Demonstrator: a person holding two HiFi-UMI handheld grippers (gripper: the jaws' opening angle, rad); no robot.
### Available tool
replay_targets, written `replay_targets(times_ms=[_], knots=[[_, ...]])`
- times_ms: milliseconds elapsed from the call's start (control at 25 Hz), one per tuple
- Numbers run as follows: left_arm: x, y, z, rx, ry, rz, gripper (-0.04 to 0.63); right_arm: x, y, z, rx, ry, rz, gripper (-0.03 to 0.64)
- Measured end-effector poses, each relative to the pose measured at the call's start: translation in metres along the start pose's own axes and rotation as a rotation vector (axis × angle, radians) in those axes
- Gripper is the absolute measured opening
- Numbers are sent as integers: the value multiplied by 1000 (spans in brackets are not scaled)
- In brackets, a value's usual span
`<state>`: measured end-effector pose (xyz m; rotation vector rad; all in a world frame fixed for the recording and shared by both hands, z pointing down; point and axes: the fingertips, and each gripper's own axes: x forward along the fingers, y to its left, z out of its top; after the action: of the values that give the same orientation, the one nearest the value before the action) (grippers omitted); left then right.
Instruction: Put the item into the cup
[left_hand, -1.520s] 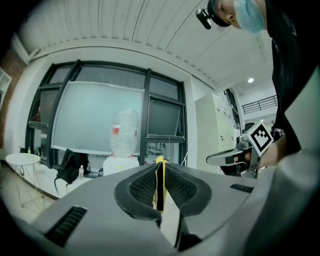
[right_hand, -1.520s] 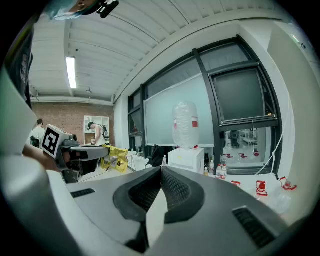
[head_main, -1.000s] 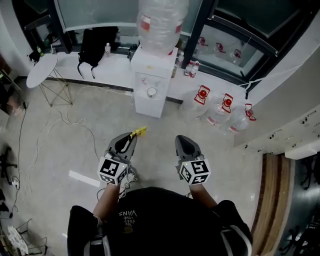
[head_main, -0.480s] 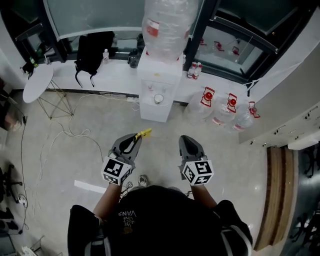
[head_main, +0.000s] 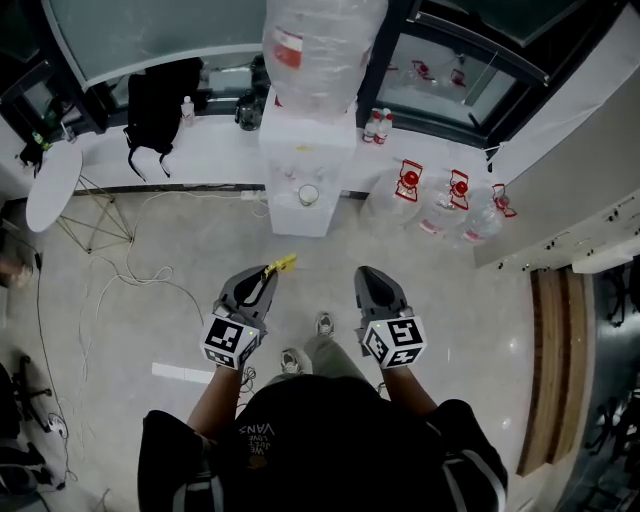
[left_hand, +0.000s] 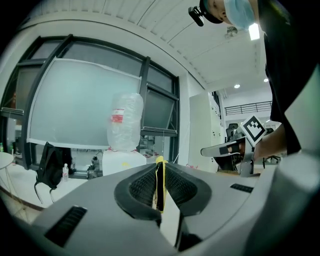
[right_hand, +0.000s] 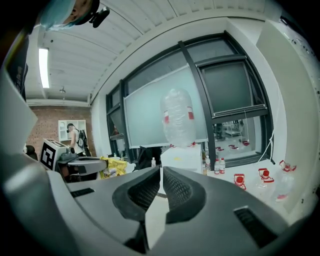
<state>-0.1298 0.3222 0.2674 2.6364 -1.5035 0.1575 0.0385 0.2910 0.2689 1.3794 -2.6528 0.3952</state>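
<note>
My left gripper (head_main: 267, 273) is shut on a thin yellow packet (head_main: 281, 264), which sticks out past its tips; in the left gripper view the packet (left_hand: 159, 185) stands edge-on between the ribbed pads. My right gripper (head_main: 368, 273) is level with the left one, shut and holding nothing. A small white cup (head_main: 308, 195) sits in the tap recess of a white water dispenser (head_main: 300, 140) straight ahead, a floor's stretch beyond both grippers. In the right gripper view the dispenser (right_hand: 183, 158) stands behind the closed jaws, and the left gripper's packet (right_hand: 111, 167) shows at the left.
Several large water jugs (head_main: 408, 195) stand on the floor right of the dispenser. A black backpack (head_main: 155, 95) rests on the white ledge (head_main: 210, 145) at the left. A round white table (head_main: 52, 188) and loose cables (head_main: 130, 270) lie at the left. The person's shoe (head_main: 324, 324) shows between the grippers.
The person has stepped forward: a leg and shoe now show between the grippers. Both grippers keep their pose, and the packet stays in the left one.
</note>
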Motion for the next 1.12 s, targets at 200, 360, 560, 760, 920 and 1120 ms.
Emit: replay_targets(times_ms=[200,360,560,760,920,1120], knots=[[46,16,3,7,-2,-7,54,34,-31,10,10,17,5,46],[87,32,-1,9,4,-2,54,64,-57,14,21,43,25,46],[145,47,-5,-2,-2,20,54,99,-104,7,8,91,45,46],[192,70,-14,8,1,53,54,134,-133,2,-36,131,91,46],[216,89,-26,8,33,41,55,160,-141,-6,-37,153,95,46],[246,120,-46,1,65,-3,54,192,-141,-11,-2,139,54,46]])
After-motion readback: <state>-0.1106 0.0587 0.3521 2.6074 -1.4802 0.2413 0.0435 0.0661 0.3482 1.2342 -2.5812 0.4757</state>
